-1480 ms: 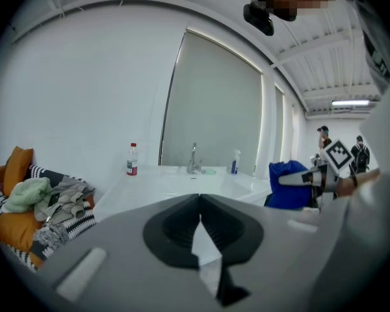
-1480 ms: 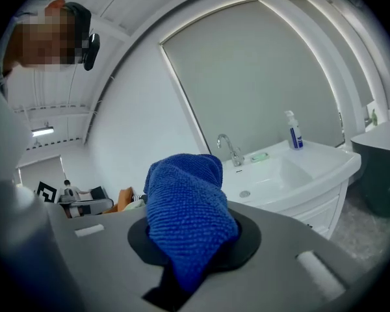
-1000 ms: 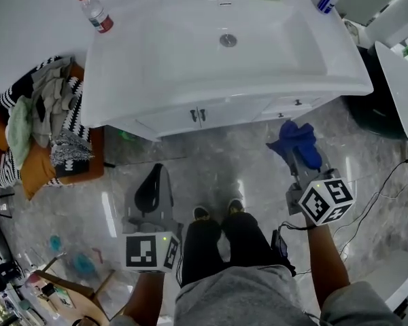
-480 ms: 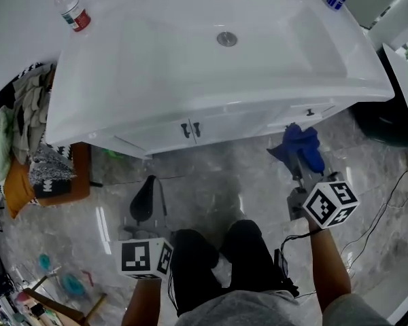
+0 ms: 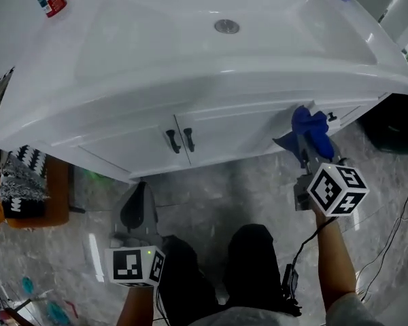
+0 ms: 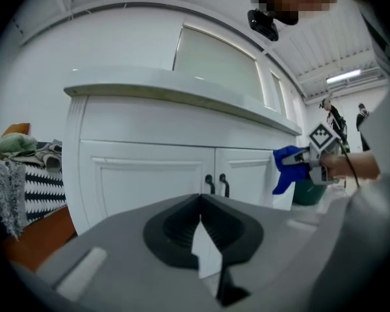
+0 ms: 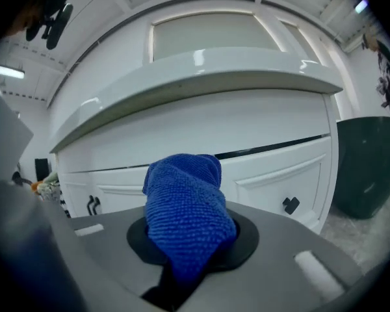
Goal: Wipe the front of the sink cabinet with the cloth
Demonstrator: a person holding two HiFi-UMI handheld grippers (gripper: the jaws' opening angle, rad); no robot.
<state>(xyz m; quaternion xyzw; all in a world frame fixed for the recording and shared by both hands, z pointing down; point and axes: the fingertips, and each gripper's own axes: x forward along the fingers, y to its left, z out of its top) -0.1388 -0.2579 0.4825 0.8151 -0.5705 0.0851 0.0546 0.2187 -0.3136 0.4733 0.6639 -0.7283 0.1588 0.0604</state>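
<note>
Pointing toward cabinet [image 5: 221, 133], cloth [image 5: 310, 129] clamped lengthwise

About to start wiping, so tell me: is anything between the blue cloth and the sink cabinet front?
Nothing visible does. The blue cloth, shut in the right tongs, faces bare white cabinet front; the black knob sits off to its right and the paired door handles to its left.
</note>
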